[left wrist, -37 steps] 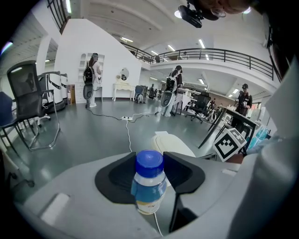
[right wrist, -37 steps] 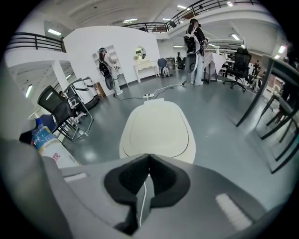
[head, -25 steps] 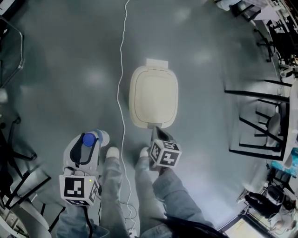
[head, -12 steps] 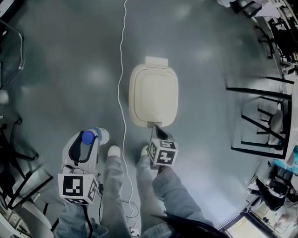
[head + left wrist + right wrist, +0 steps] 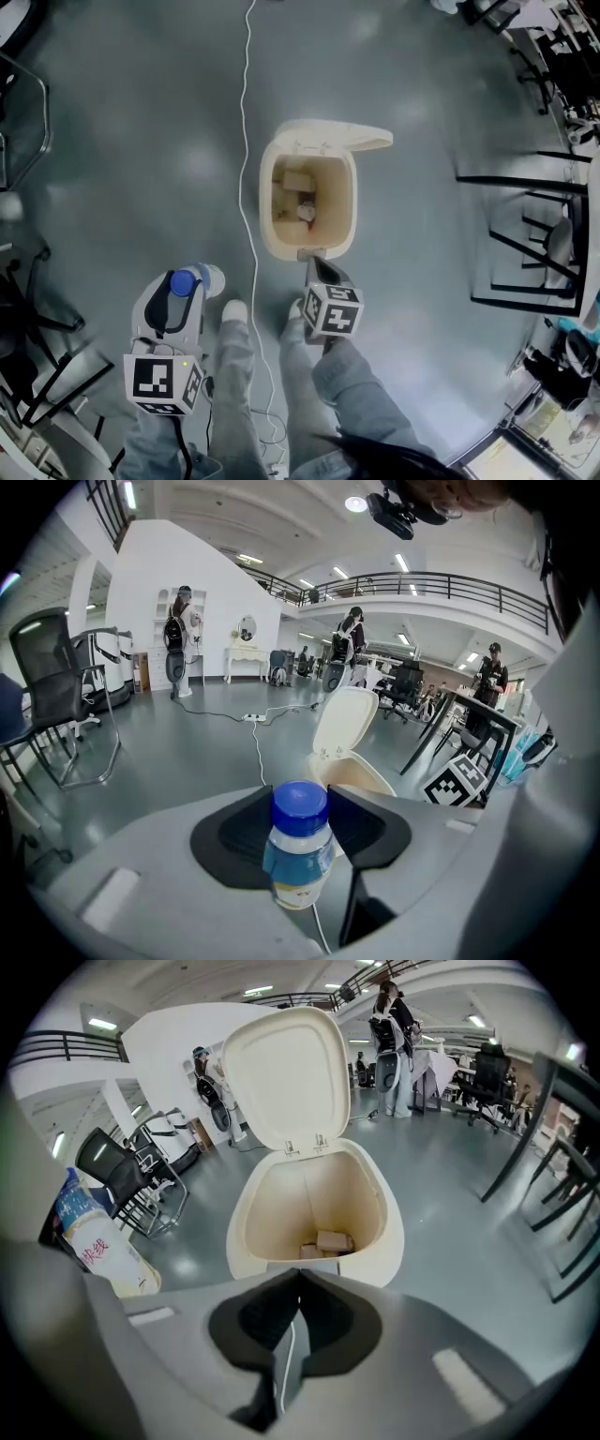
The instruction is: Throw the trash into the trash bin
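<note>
Now the bin (image 5: 266, 208) stands on the gray floor (image 5: 141, 112), right in front of the person's shoes (image 5: 232, 310). Its lid (image 5: 343, 139) is up and leans back on the far side. Inside the bin, at the bottom, lie a few small brown boxes (image 5: 334, 1240).

The left gripper (image 5: 176, 298) is closed on a bottle (image 5: 298, 866). The bottle has a blue cap (image 5: 300, 804) and a blue label. It stands up between the two black pads, which press on it from both sides. This gripper is low and to the left of the bin, well apart from it, near the person's left shoe.

The right gripper (image 5: 298, 1283) holds nothing. Its jaws are shut tight together. It points at the near rim of the bin, and its tip is just at that rim. I cannot tell if it touches the rim.

A thin white cable (image 5: 246, 141) runs along the floor just to the left of the bin and on toward the far edge.
</note>
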A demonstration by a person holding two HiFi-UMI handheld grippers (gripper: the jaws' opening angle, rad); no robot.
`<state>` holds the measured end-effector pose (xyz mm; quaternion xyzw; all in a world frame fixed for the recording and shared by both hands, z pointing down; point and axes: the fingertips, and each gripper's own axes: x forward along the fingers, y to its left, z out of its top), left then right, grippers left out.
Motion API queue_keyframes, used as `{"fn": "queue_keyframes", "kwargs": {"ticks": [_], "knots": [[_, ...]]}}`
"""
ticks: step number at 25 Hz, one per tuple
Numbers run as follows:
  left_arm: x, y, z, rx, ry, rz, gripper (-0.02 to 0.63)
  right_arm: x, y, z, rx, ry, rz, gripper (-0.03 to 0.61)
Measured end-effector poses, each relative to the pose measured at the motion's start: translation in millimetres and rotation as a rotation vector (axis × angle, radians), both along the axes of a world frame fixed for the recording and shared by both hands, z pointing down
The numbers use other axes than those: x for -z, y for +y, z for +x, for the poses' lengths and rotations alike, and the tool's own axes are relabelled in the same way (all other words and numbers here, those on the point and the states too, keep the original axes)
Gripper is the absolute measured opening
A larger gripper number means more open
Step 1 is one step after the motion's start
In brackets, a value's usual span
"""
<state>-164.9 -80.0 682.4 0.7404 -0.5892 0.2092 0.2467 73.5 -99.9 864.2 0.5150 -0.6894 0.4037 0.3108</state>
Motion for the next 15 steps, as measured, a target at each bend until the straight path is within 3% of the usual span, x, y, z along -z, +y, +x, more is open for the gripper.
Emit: {"fn": "queue_keyframes", "kwargs": {"ticks": [15], "knots": [[12.5,-11.2,13.0,-0.023,-0.006,0.017,0.195,45.1,-25.7,33.0,-0.072,0.038,0.13,0.003]]}}
